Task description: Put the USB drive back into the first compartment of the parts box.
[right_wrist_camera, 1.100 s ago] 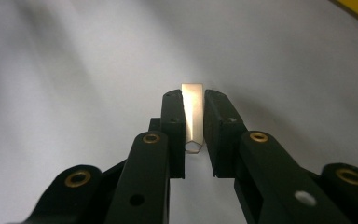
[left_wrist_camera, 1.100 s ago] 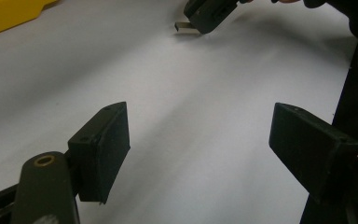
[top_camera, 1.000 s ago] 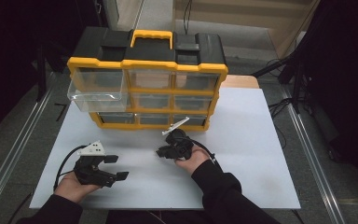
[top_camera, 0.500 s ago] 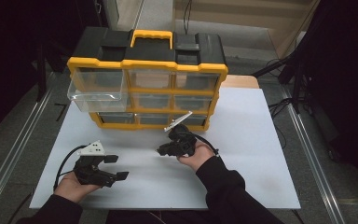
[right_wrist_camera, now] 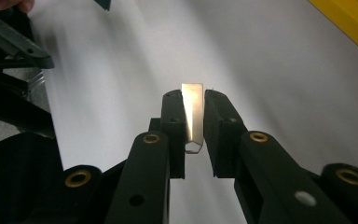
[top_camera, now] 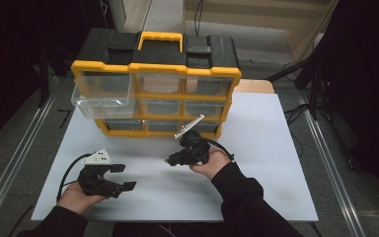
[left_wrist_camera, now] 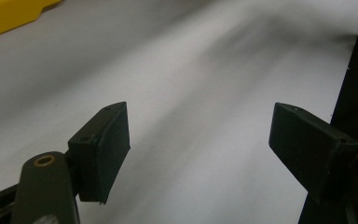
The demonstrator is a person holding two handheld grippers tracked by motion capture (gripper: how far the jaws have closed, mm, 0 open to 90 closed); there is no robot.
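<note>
My right gripper [top_camera: 172, 160] hovers over the middle of the white table [top_camera: 266, 163], just in front of the organizer. In the right gripper view, my right gripper [right_wrist_camera: 194, 101] is shut on a small flat metal piece [right_wrist_camera: 192, 114] that stands upright between the pads. At the near left of the table, my left gripper [top_camera: 124, 177] rests in the hand, open. The left gripper view shows my left gripper [left_wrist_camera: 199, 135] with its jaws wide apart and bare white table between them.
A yellow and black drawer organizer [top_camera: 158, 74] stands at the back of the table. Its top-left clear drawer [top_camera: 101, 96] is pulled out and looks empty. Metal rails run along both sides of the table. A wooden edge [top_camera: 254, 86] shows behind the organizer on the right.
My right gripper has lifted a little off the table with the metal piece held in it. The left gripper has stayed where it was.
</note>
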